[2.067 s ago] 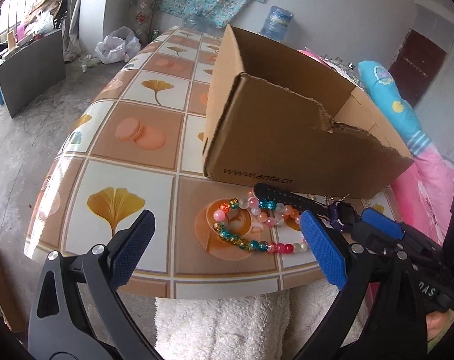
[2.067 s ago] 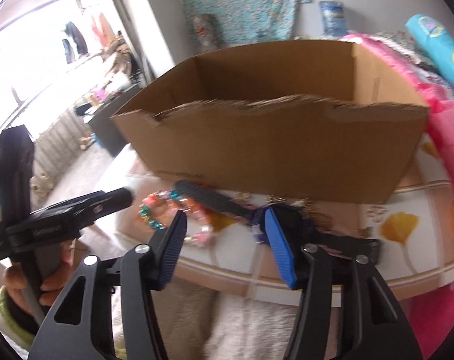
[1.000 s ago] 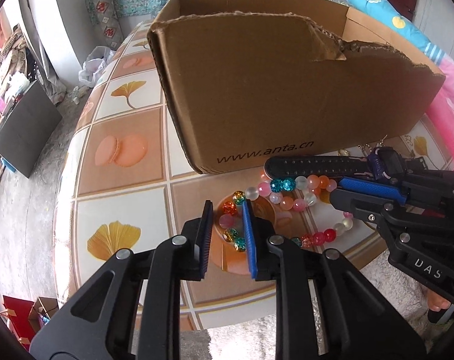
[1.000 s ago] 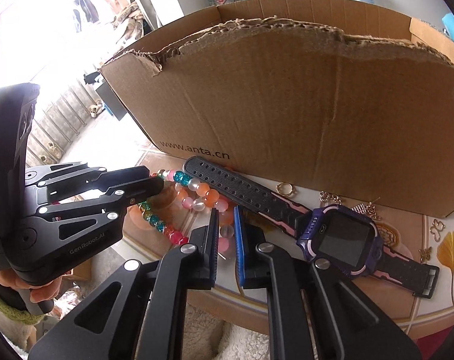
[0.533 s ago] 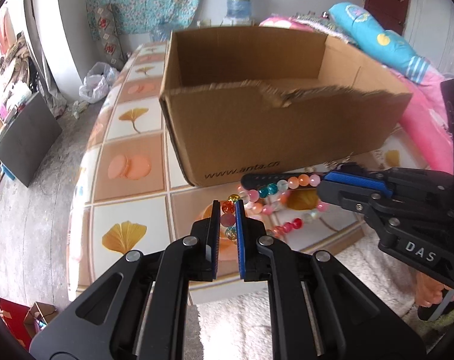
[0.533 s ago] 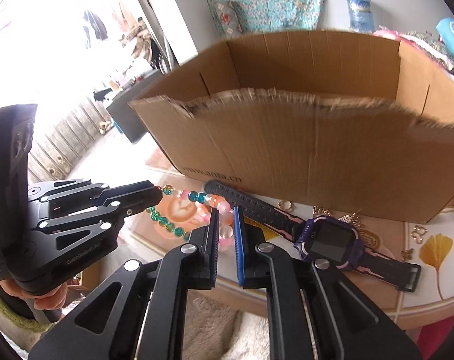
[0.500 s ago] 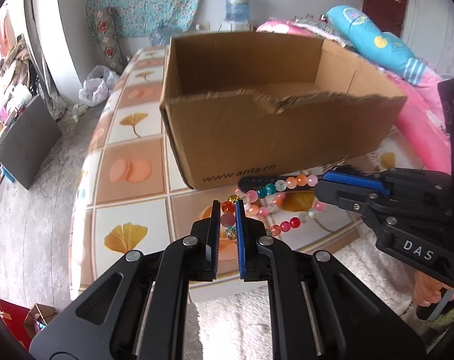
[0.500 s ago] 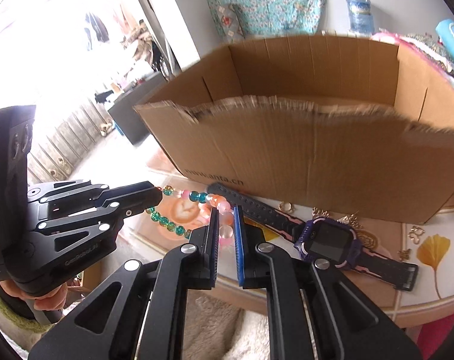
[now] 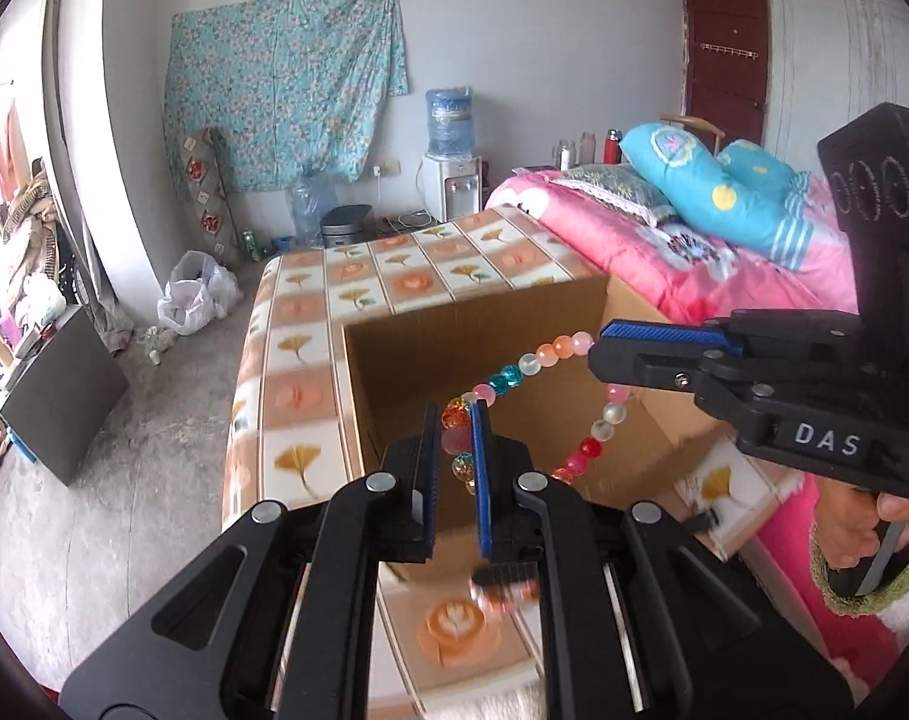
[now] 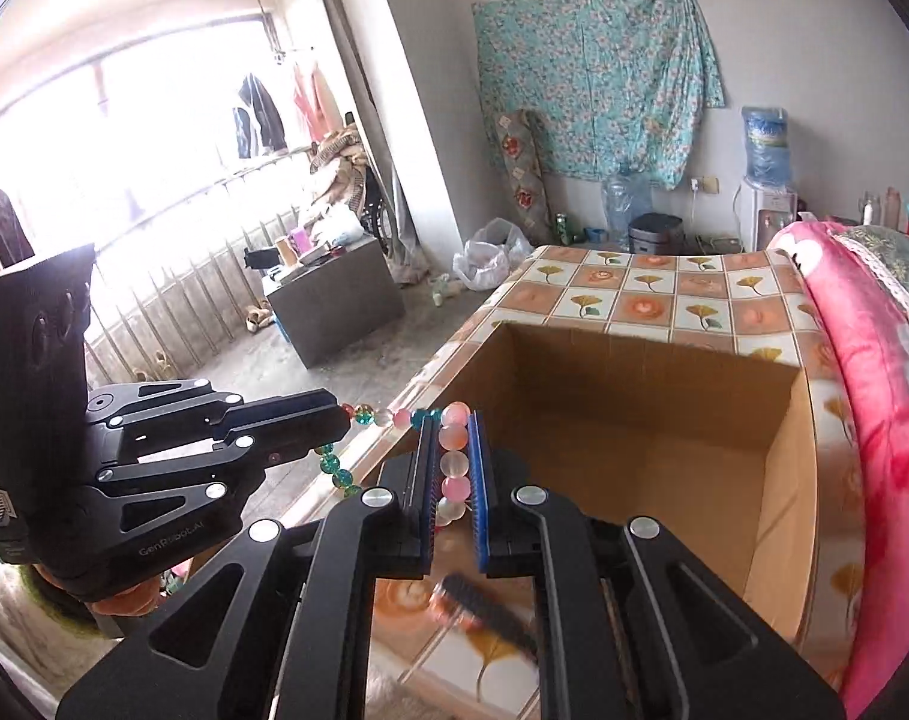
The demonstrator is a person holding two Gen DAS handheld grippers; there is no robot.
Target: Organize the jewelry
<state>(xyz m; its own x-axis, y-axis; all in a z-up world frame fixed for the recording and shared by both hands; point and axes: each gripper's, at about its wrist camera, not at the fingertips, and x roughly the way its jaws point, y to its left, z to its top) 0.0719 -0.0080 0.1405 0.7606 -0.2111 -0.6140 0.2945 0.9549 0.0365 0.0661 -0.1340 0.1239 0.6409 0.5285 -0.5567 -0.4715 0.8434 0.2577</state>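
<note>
Left gripper [image 9: 455,441] and right gripper [image 10: 451,474] are each clamped on the bead necklace [image 9: 538,360]. It hangs strung between them at frame centre, above the open cardboard box [image 10: 778,480] on the tiled table [image 9: 286,360].

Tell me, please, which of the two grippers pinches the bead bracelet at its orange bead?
The left gripper does: an orange bead of the bead bracelet sits at its fingertips, while the right gripper clamps only pale pink and frosted white beads.

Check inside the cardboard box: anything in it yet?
The cardboard box shows only bare floor and walls in the right wrist view. Its near corner is hidden behind the right gripper and bead bracelet.
</note>
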